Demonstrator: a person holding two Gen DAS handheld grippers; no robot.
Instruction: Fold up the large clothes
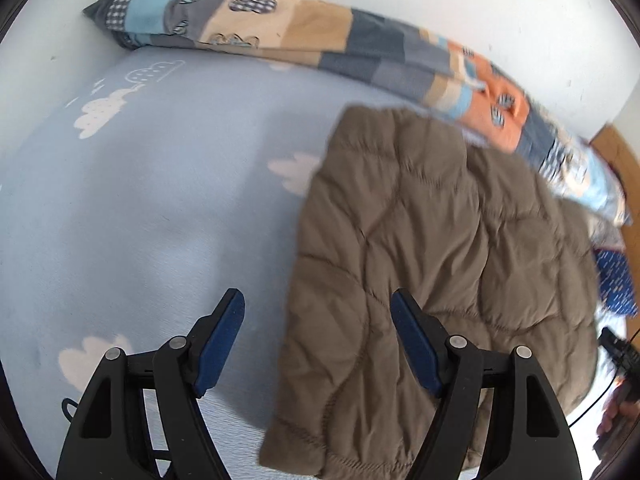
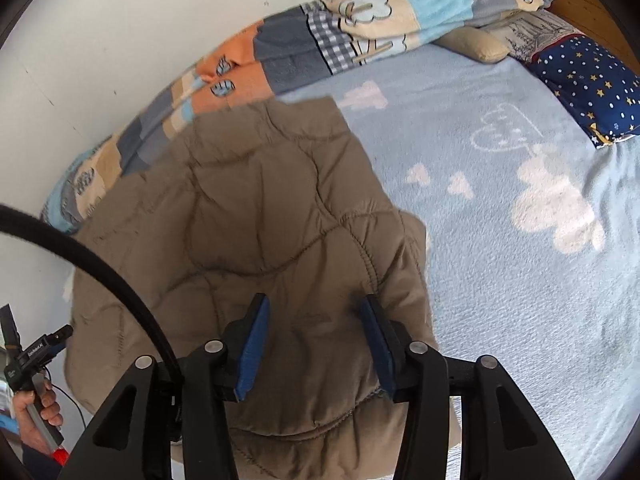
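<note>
Brown quilted padding marks the jacket [image 1: 432, 248], which lies folded into a long slab on the pale blue bed blanket [image 1: 160, 200] with its cloud print, its far short end close to the patchwork quilt [image 1: 304, 36] rolled along the wall. From the jacket, the left claw [image 1: 318, 344] sits over its near left edge, one finger above the bare blanket and the other above the brown fabric, jaws apart with nothing pressed between the pads. The right claw [image 2: 316, 346] hangs over the jacket's near right part, just inside the stitched hem, jaws likewise apart and, as far as I can judge, not pinching the cloth. The jacket's long axis runs away from both claws toward the quilt, so the near short end is what lies in reach, and the right claw looks the closer to the fabric. A starry navy pillow [image 2: 588, 80] rests well off to the jacket's right. Next fold likely brings the near end up toward the quilt, both claws needing a bite on that edge
</note>
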